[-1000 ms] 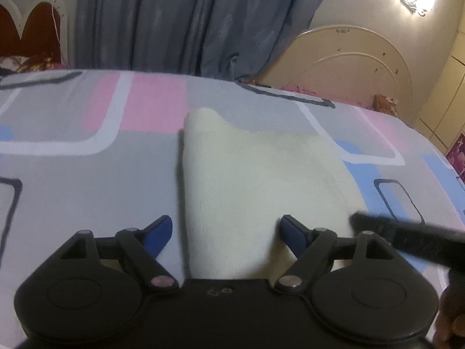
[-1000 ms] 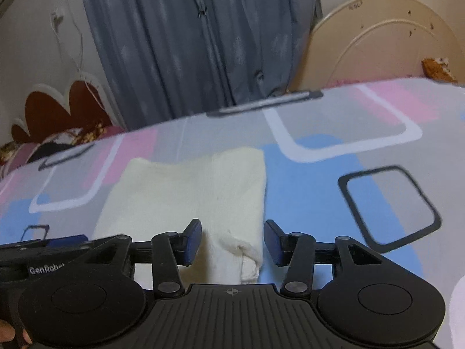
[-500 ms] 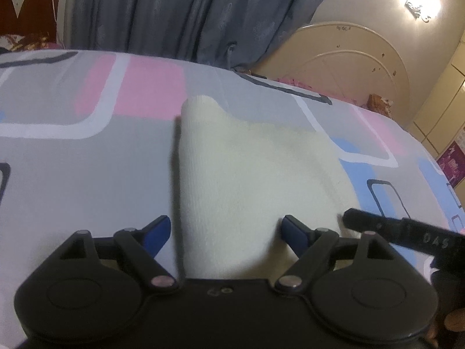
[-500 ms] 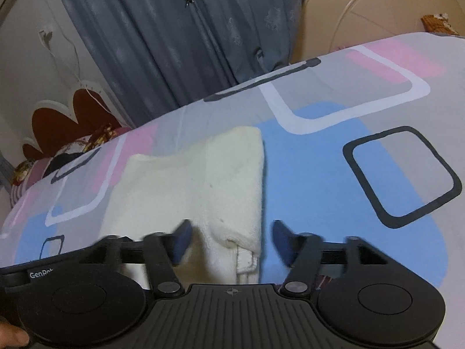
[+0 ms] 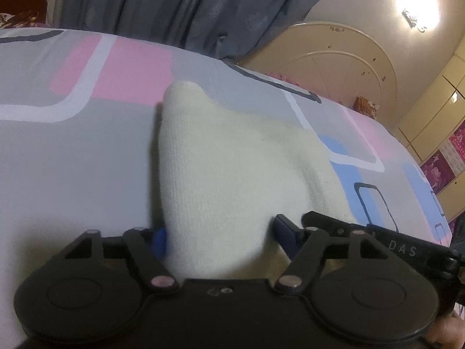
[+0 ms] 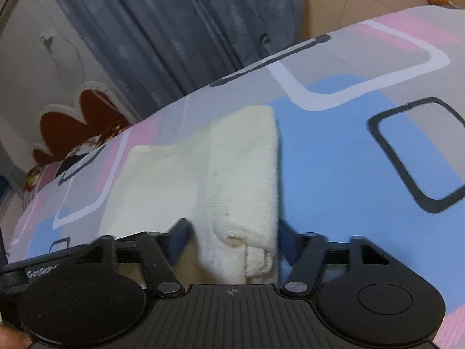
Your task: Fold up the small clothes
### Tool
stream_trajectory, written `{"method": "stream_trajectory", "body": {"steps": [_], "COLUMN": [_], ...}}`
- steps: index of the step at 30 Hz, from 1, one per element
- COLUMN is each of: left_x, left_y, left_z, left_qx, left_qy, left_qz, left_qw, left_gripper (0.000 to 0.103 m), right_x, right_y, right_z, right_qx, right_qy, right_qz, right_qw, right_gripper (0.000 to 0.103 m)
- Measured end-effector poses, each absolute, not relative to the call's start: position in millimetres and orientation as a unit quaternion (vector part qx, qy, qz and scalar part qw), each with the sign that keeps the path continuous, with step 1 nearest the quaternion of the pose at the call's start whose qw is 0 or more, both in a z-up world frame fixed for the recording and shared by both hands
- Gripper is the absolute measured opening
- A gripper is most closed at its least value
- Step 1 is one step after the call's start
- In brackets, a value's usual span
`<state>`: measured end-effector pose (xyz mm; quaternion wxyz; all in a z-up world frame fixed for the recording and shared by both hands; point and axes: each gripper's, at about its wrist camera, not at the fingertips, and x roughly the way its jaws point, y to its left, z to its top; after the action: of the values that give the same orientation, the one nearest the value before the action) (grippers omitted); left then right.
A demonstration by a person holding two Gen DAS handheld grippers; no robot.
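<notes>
Nearest, the left tongs (image 5: 219,234) and right tongs (image 6: 231,234) both stand wide open, each straddling a near corner of the cream garment (image 5: 232,168), gripping nothing yet. The knit looks soft, light and floppy; I'd pinch those near hem corners. It lies flat mid-bed, right side already doubled over. Beyond, the patterned bedsheet (image 6: 334,160) offers open room; curtain (image 5: 189,5) far behind.

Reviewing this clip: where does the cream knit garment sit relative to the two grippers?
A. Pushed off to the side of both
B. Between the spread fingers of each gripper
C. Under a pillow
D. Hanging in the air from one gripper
B: the cream knit garment lies on the bedsheet with its near edge between the spread fingers of the left gripper and of the right gripper.
</notes>
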<state>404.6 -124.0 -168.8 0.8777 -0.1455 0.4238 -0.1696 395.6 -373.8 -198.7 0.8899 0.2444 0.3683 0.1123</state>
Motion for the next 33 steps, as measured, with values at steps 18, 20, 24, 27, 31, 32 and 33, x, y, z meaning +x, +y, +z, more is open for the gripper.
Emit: {"method": "stream_trajectory", "body": {"steps": [18,20,24,27,31,32,33], "left_x": [386,378,366,358,344,341,337], "left_y": [-129,-125,-115,-100,-72,-64,-55], "left_z": [-141,-134,-117,-108,-97,-95,-93], "left_qx": [-0.105,-0.104,-0.098,-0.099,-0.099,-0.099,-0.098], "left_qy": [0.402,0.394,0.381,0.377,0.372,0.371,0.370], "left_qz": [-0.168,-0.168,-0.164,-0.156,-0.139,-0.136,-0.133], "left_qw": [0.894,0.897,0.905,0.908,0.912,0.913,0.914], "left_gripper": [0.037,0.037,0.037,0.037,0.037,0.037,0.037], "right_x": [384,379,369,361,354,353,351], "right_y": [-355,-351,-337,-323,-291,-282,-274], "right_z": [-172,-164,-149,-139,-129,-127,-125], "right_qx": [0.239,0.242,0.240,0.241,0.238,0.238,0.238], "right_qy": [0.357,0.351,0.343,0.338,0.334,0.333,0.333], "right_qz": [0.106,0.113,0.132,0.146,0.172,0.178,0.182], "right_qw": [0.897,0.897,0.899,0.898,0.896,0.895,0.894], "right_gripper": [0.029,0.029,0.029,0.029,0.029,0.029,0.029]}}
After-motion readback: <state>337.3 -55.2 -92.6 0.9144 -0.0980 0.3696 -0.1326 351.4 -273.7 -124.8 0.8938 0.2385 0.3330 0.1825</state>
